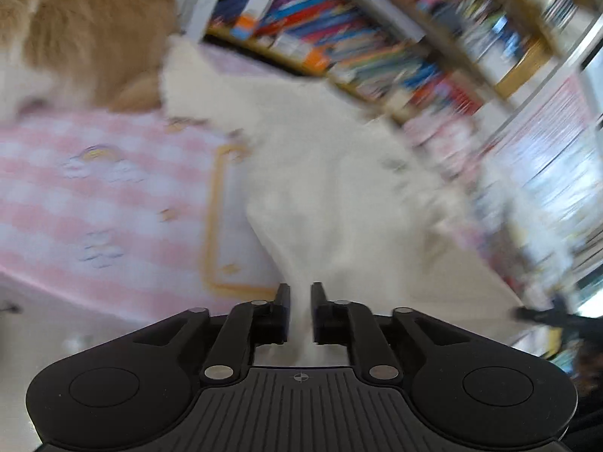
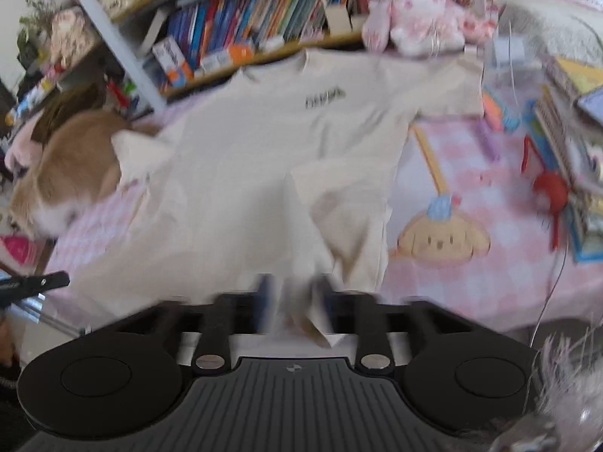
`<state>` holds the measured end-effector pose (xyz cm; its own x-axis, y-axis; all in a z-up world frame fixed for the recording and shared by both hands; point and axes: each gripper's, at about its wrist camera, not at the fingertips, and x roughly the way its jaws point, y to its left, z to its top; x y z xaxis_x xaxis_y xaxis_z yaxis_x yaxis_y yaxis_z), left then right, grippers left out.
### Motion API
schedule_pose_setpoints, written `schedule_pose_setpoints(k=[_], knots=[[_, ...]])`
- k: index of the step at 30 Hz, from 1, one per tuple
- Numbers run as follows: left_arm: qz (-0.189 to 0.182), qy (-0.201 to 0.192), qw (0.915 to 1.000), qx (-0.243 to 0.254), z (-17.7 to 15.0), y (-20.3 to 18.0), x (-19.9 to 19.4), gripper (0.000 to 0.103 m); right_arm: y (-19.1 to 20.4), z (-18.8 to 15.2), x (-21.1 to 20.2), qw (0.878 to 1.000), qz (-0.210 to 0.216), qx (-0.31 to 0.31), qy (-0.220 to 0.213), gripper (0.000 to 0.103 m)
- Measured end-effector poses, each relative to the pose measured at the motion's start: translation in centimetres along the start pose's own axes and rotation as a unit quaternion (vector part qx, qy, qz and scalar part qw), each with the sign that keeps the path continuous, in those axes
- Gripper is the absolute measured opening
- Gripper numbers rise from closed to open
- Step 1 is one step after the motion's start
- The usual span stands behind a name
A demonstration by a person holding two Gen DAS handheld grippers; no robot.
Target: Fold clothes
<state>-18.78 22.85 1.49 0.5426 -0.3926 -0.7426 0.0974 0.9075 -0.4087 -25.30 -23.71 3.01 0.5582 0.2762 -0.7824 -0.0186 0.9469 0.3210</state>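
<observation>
A: What are the tongs doing?

B: The left gripper (image 1: 300, 310) is pinching a fold of the cream T-shirt (image 2: 264, 143) between its black fingers (image 1: 282, 312); the cloth is running straight up from the narrow gap. The right gripper (image 2: 292, 301) is also closing on the hem of the same shirt, but its fingers are blurred, so the grip is less clear to me.

A: And where is the shirt lying?

B: It is lying spread on the pink checked tablecloth (image 2: 471, 173), collar toward the bookshelf (image 2: 241, 30), the small dark print (image 2: 325, 98) facing up. Near the right gripper, one lower corner is lying doubled over the shirt body. A ginger and white cat (image 2: 71, 165) is sitting at the shirt's left sleeve, touching it.

A: Which step is this, you think?

B: I am judging that the hem is being lifted for a fold toward the collar. The next move is asking both grippers to travel together, level, so the edge is landing straight.

A: How is the material?

B: Soft thin cotton, matte, wrinkling easily. The tablecloth is smoother, with a cartoon puppy (image 2: 441, 241) printed.
</observation>
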Motion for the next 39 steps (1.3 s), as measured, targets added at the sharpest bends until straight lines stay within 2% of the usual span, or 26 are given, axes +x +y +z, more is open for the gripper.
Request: schedule_pose_setpoints(k=[3,5,8,12,14,18,22,25,28,31,32,33,34,35,36,39], knots=[[0.052,0.004,0.9978,0.04,-0.2,0.1,0.6,0.019,-1.1,-0.7,0.5,1.0,-0.018,0.01,-0.006,0.045],[0.051,-0.008,0.9967,0.062,0.0,-0.2,0.9,0.019,-2.1,-1.0,1.0,0.999,-0.03,0.02,-0.012,0.045],[0.012,-0.015,0.9946,0.102,0.3,-1.5,2.3,0.019,-3.6,-1.5,1.9,0.998,-0.046,0.035,-0.02,0.045],[-0.011,0.0,0.9842,0.177,0.5,-4.5,6.5,0.019,-5.6,-2.1,2.9,0.996,-0.068,0.054,-0.032,0.045],[-0.008,0.019,0.9807,0.194,0.4,-5.5,8.3,0.019,-5.9,-2.4,3.7,0.996,-0.068,0.055,-0.027,0.045],[0.024,0.019,0.9728,0.229,0.2,-6.4,10.1,0.019,-4.2,-3.3,4.9,0.998,-0.06,0.026,0.002,0.045],[0.032,0.026,0.9752,0.217,0.1,-5.5,10.7,0.019,-2.2,-3.7,5.6,0.997,-0.075,-0.005,-0.007,0.043],[0.034,0.026,0.9783,0.203,0.2,-5.0,11.1,0.019,-3.1,-3.9,5.9,0.994,-0.11,0.025,-0.017,0.04],[0.03,0.025,0.9829,0.18,0.4,-4.7,11.1,0.019,-5.2,-3.9,6.3,0.993,-0.089,0.08,-0.01,0.04],[0.028,0.024,0.9844,0.172,0.4,-4.5,11.2,0.019,-4.7,-3.9,7.5,0.994,-0.085,0.064,0.002,0.039],[0.027,0.026,0.9845,0.171,0.4,-4.5,11.2,0.019,-4.1,-3.9,7.8,0.995,-0.092,0.042,-0.003,0.029],[0.026,0.027,0.9849,0.169,0.5,-4.4,11.2,0.019,-3.3,-3.9,8.1,0.995,-0.097,0.012,0.001,0.011],[0.024,0.03,0.986,0.163,0.7,-4.3,11.2,0.019,-2.8,-3.8,8.3,0.994,-0.104,-0.013,0.011,0.005],[0.022,0.032,0.9871,0.155,0.8,-4.1,11.3,0.019,-2.6,-3.5,8.2,0.994,-0.107,-0.025,0.016,0.005],[0.021,0.034,0.9882,0.148,1.0,-4.0,11.3,0.019,-3.1,-3.3,7.2,0.994,-0.111,-0.011,0.001,0.005],[0.018,0.033,0.9909,0.129,1.2,-3.5,11.3,0.017,-6.8,-3.2,4.0,0.98,-0.167,0.097,-0.047,0.005]])
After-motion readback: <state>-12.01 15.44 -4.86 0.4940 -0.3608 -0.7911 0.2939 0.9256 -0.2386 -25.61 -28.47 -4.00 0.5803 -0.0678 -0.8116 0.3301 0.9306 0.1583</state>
